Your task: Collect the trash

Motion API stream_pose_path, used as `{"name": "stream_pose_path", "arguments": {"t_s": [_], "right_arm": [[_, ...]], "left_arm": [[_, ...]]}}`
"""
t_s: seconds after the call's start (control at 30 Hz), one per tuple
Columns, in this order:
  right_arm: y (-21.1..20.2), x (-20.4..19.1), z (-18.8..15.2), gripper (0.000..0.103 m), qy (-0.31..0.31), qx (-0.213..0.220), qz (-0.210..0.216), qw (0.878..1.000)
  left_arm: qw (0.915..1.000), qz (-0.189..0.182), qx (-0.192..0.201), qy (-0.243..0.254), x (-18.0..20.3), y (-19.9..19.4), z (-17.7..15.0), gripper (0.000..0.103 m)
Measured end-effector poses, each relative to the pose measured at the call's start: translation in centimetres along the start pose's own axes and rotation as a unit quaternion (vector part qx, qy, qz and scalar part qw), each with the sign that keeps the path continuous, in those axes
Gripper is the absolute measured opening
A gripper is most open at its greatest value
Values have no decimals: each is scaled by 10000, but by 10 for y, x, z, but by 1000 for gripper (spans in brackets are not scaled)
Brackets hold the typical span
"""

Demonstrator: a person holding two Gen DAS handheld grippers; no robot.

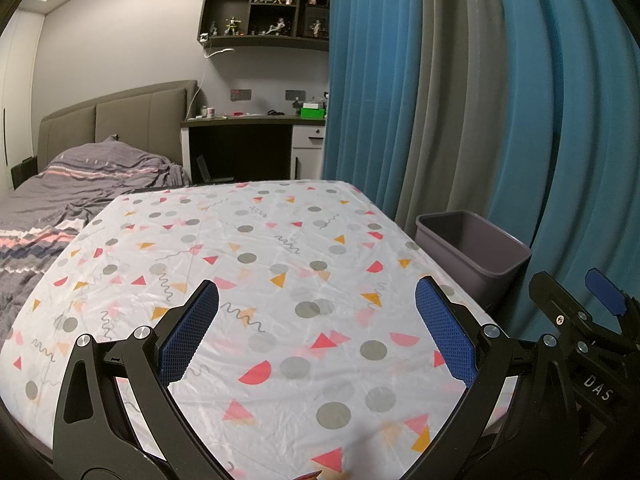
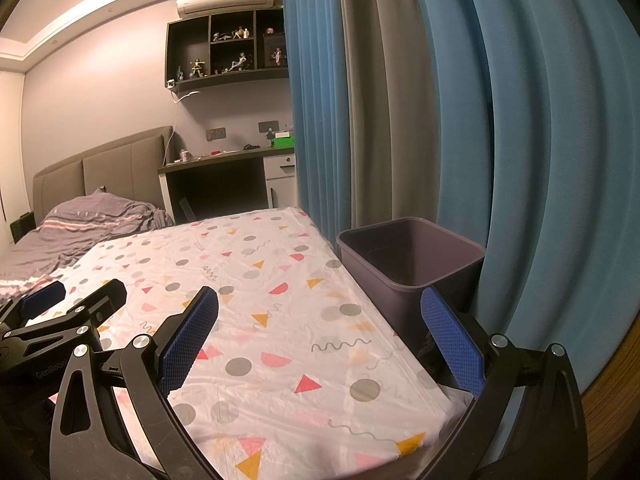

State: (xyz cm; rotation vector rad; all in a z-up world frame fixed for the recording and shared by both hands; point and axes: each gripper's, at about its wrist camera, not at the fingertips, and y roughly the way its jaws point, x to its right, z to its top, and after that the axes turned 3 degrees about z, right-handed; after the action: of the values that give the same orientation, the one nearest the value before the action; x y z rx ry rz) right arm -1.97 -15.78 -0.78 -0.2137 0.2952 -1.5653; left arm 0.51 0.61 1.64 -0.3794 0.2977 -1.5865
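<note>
A grey-purple trash bin (image 1: 476, 254) stands on the floor at the table's right side, also in the right wrist view (image 2: 412, 260); what I see of its inside looks empty. My left gripper (image 1: 318, 294) is open and empty above the patterned tablecloth (image 1: 256, 264). My right gripper (image 2: 320, 300) is open and empty over the table's right edge, near the bin. A small red-orange scrap (image 1: 310, 475) peeks in at the bottom edge of the left wrist view. The right gripper shows at the right of the left wrist view (image 1: 580, 300); the left gripper shows at the left of the right wrist view (image 2: 76, 296).
Blue and grey curtains (image 1: 480, 100) hang behind the bin. A bed with a grey striped duvet (image 1: 60, 208) lies to the left. A desk (image 1: 256, 128) and wall shelves with figurines (image 1: 268, 8) are at the back.
</note>
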Motion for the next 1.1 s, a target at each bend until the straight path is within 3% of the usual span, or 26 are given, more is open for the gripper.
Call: {"name": "stream_pose_path", "arguments": {"t_s": [1.1], "right_arm": [[1,1,-1,97,26,-3,7,10000]], "left_arm": [[10000,28,4,-36,-5,1,-5,97]]}}
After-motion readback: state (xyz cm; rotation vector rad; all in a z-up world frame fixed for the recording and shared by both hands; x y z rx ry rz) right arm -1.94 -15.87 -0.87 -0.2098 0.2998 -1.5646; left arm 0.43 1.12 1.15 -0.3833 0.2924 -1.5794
